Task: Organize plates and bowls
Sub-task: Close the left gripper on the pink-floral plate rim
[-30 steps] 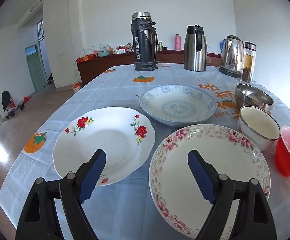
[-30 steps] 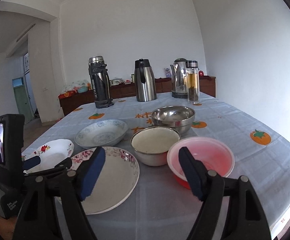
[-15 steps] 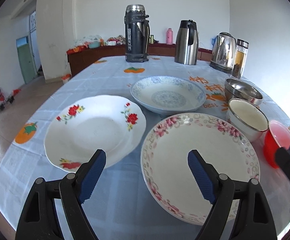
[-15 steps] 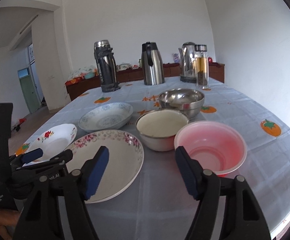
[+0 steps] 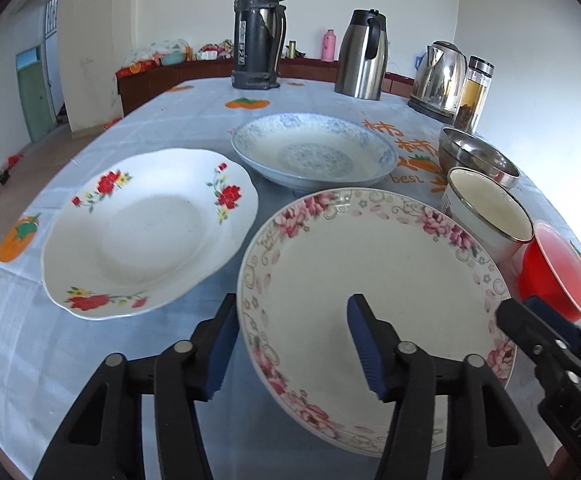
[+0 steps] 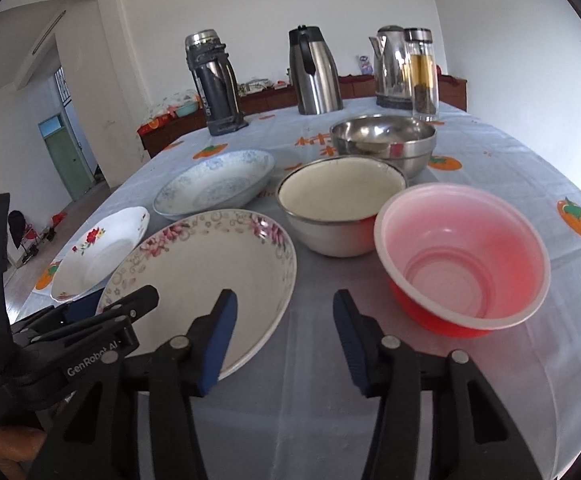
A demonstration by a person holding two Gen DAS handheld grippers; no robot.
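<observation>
Rim of the pink-flowered plate (image 5: 374, 280), nearest dish to the left hand-held gripper (image 5: 290, 344), whose jaws stand wide and empty astride the plate's near left edge: one pad hangs outside the rim over the cloth, the other over the plate's inner face, neither visibly touching. The plate lies flat on the counter (image 5: 194, 120), directly ahead of and below this hand-held gripper; being round, it offers no long axis, so any point on the rim serves. The right hand-held gripper (image 6: 286, 340), likewise wide and empty, hovers over bare cloth between the same plate (image 6: 210, 272) and the red plastic bowl (image 6: 462, 256), so the left is judged the nearer to a grasp. The plate is shallow and white, with pink roses and scrollwork round its border. The red-flowered plate (image 5: 146, 228) lies just beside it, the blue-patterned plate (image 5: 314, 152) behind.
</observation>
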